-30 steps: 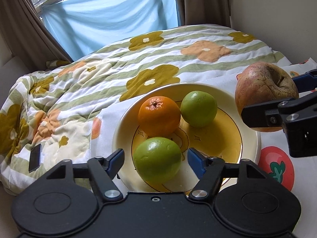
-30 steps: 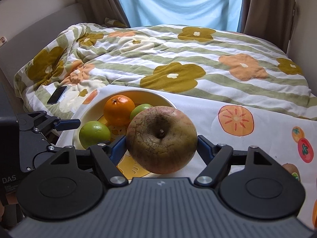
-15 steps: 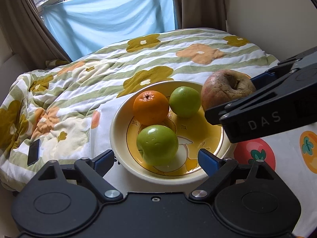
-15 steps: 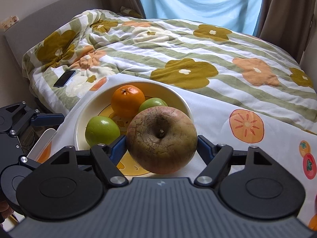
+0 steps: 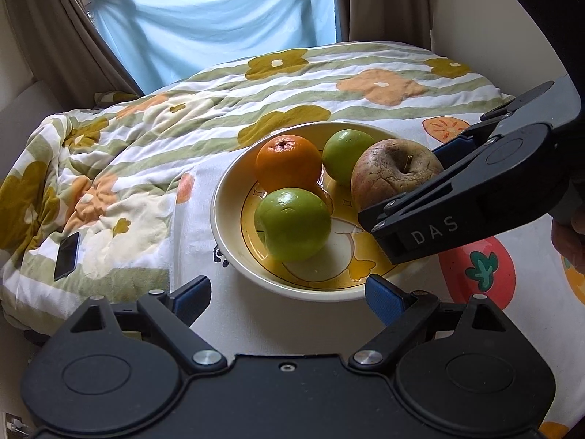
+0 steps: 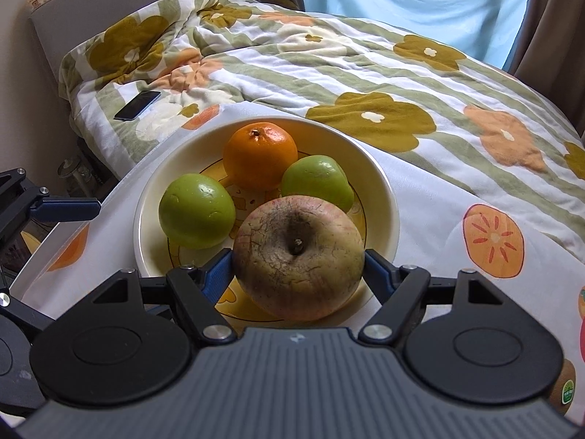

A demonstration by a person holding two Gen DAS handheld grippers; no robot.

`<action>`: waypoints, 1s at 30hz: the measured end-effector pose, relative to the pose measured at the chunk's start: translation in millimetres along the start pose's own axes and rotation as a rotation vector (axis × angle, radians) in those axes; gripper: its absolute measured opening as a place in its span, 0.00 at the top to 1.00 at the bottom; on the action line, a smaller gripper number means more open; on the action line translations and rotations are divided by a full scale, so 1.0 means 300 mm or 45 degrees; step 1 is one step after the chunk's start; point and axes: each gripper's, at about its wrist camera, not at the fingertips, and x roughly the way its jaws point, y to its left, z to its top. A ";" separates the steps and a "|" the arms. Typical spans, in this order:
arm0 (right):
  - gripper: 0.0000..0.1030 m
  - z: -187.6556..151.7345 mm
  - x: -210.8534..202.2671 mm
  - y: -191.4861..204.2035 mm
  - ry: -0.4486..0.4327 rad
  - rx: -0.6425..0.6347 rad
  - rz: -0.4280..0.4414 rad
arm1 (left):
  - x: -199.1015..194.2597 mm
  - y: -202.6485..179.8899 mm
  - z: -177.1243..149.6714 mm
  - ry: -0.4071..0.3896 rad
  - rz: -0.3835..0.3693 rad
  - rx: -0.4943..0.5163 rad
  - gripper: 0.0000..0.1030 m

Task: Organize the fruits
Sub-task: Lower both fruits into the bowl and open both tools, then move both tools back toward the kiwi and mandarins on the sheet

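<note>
While the right gripper (image 6: 298, 270) clamps the wrinkled apple (image 6: 298, 258) at its widest sides over the bowl (image 6: 380, 186), left gripper (image 5: 287, 294) is open, empty; apple looks firm, heavy, roll-prone.

A fruit-print cloth (image 5: 365, 314) carries the bowl (image 5: 226, 234); phone (image 5: 67, 255) on quilt (image 5: 153, 139).
</note>
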 end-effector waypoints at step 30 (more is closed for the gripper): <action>0.00 -0.053 -0.339 -0.109 -0.239 0.069 -0.061 | -0.192 -0.070 0.039 -0.061 0.122 -0.094 0.09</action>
